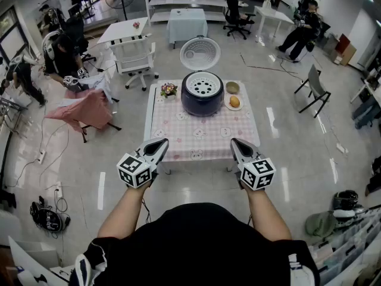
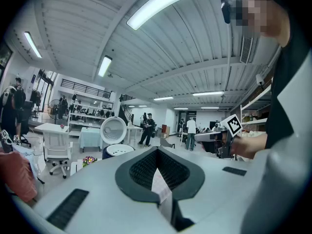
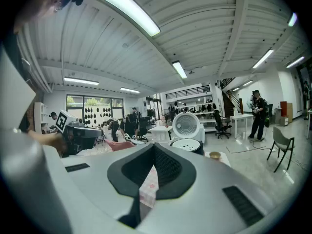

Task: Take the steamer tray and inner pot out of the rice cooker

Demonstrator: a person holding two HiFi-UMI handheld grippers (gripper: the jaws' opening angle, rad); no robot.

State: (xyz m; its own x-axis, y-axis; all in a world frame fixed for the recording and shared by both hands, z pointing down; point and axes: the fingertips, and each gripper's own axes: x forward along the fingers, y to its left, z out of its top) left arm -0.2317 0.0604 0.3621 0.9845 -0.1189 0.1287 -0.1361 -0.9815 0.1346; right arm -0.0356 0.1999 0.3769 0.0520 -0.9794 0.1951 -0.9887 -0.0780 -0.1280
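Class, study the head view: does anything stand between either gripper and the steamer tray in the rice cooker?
Nothing visible does. The lid is tipped back, leaving the steamer tray exposed; bare tablecloth lies between it and the left gripper and right gripper.

I record the rice cooker [image 1: 202,102] body as dark navy and its steamer tray [image 1: 202,86] as white. The surface [image 1: 178,137] shows a pink-and-white check. The left hand-held gripper [image 1: 162,142] and right hand-held gripper [image 1: 234,142] are pale grey, with black-and-white marker cubes.
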